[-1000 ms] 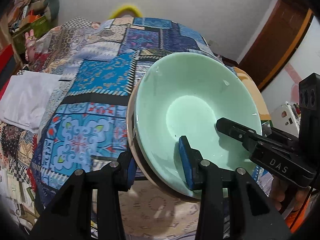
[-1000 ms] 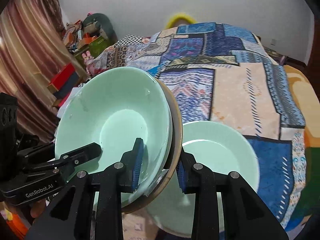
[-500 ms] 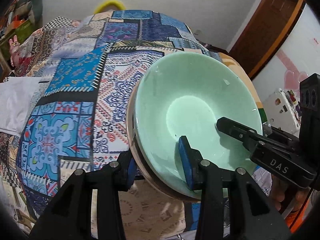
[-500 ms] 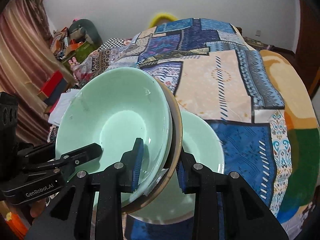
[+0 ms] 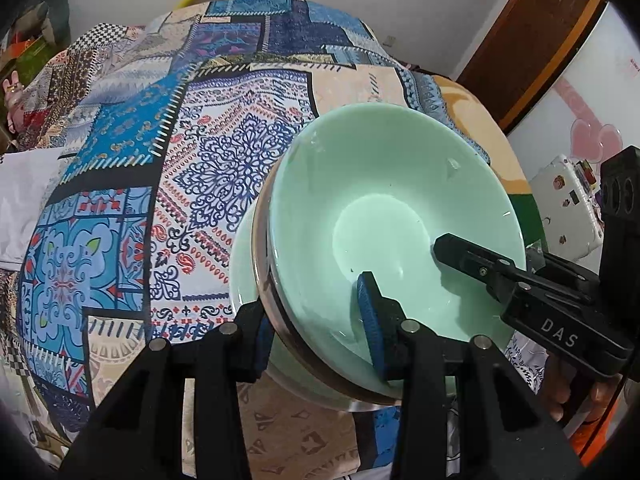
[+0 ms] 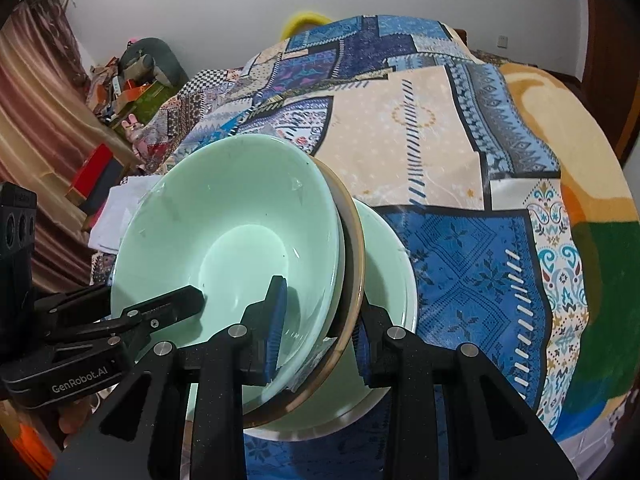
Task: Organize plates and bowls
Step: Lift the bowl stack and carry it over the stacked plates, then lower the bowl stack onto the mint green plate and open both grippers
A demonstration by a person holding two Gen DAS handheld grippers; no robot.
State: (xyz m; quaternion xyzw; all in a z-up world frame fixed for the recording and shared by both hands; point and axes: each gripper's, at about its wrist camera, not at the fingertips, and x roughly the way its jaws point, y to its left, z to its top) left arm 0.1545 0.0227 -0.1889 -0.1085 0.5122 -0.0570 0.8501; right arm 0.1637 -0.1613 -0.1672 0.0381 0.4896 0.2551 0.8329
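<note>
Hiding lower plate (image 6: 392,248), stacked bowl (image 6: 240,240) (tongs (image 6: 320,332) clamped)

Mint-green bowl (image 5: 384,200), glossy, empty, tilted toward the lens; seen centre-right in the left wrist view, centre-left in the right. Nested against a brown-rimmed plate (image 6: 354,248) directly behind it. A second mint-green bowl (image 6: 394,276) is seen lying upright on the bed, lower centre, partly hidden by the held pair.
</note>
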